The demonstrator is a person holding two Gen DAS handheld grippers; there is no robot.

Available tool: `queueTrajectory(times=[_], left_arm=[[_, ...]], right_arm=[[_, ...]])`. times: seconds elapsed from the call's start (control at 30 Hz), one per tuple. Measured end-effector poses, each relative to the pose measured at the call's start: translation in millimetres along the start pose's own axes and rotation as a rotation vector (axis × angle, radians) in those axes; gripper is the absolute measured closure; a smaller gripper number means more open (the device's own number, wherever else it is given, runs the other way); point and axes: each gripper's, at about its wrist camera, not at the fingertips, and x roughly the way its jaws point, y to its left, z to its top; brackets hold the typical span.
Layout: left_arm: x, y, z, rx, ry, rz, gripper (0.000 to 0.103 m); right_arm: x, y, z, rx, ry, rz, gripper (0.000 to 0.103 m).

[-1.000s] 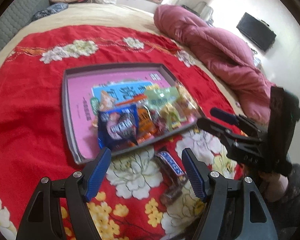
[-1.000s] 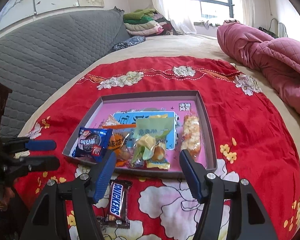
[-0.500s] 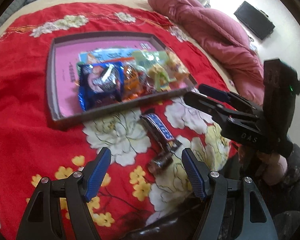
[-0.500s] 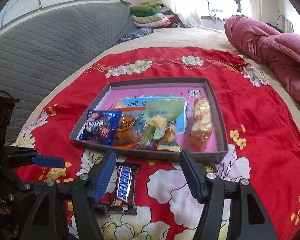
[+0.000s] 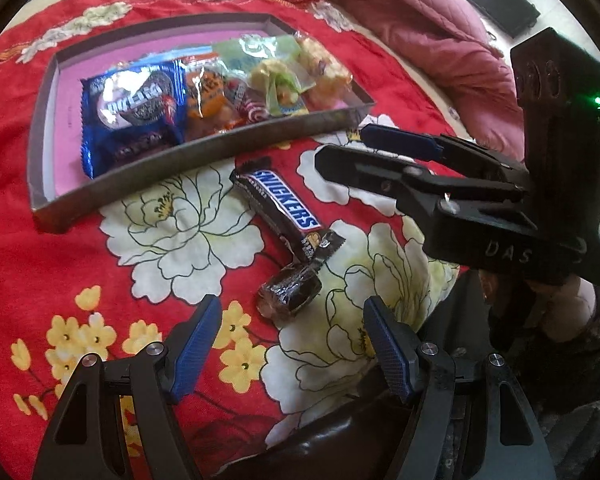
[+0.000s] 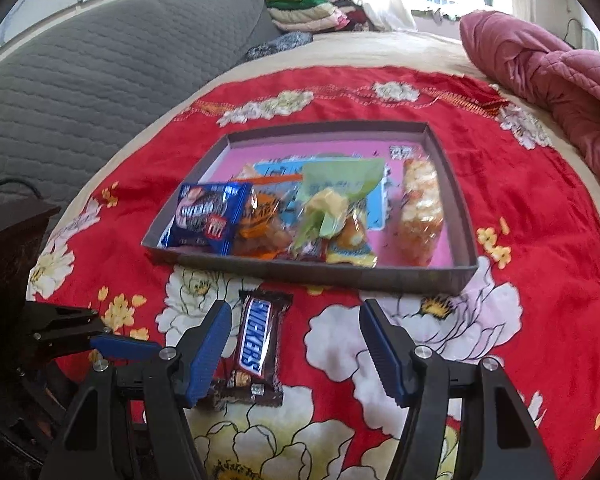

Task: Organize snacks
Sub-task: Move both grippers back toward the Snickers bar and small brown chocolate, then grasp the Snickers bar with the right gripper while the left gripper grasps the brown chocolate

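A Snickers bar lies on the red flowered cloth just in front of the grey tray. A small dark wrapped candy rests at its near end. My left gripper hangs open above that candy, touching nothing. The right gripper is open too, over the cloth right of the Snickers bar. In the tray lie a blue cookie packet, orange and green packets and a puffed bar. Each gripper appears in the other's view: the right gripper, the left gripper.
A pink quilt is bunched at the right of the bed. The grey padded headboard runs along the left. Folded clothes sit at the far end. A person's hand holds the right gripper.
The left gripper has dipped and come nearer to the Snickers bar and the dark candy. The right gripper has sunk a little and tilted down. Both stayed open.
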Motion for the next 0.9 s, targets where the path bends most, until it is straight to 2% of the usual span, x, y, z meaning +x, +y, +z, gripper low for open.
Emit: queueTrajectory(times=[0.3,0.47,0.7,0.73,0.8,0.9], left_arm=[[7.4,7.2,-0.9,-0.019,0.022,-0.016,0.028],[14.1,3.3,0.0,0.003,0.026,-0.004,0.028],[22.4,-2.5,3.3,0.03,0.025,0.005,0.028],[22.8,-3.0,3.9,0.032,0.023,0.006,0.028],[24.0,-3.9,5.1,0.034,0.02,0.009,0.035],[27.6,-3.7,7.0,0.035,0.019,0.011,0.037]], right_arm=[[24.2,2.7,-10.9,0.007,0.109,0.067,0.037],[35.7,10.8,-12.2,-0.023,0.128,0.081,0.038],[49.6,11.7,-15.9,-0.04,0.154,0.082,0.06],[49.6,11.9,-16.8,-0.046,0.152,0.083,0.066],[49.7,12.1,-17.1,-0.062,0.149,0.065,0.073],[49.2,11.2,-17.4,-0.079,0.143,0.052,0.074]])
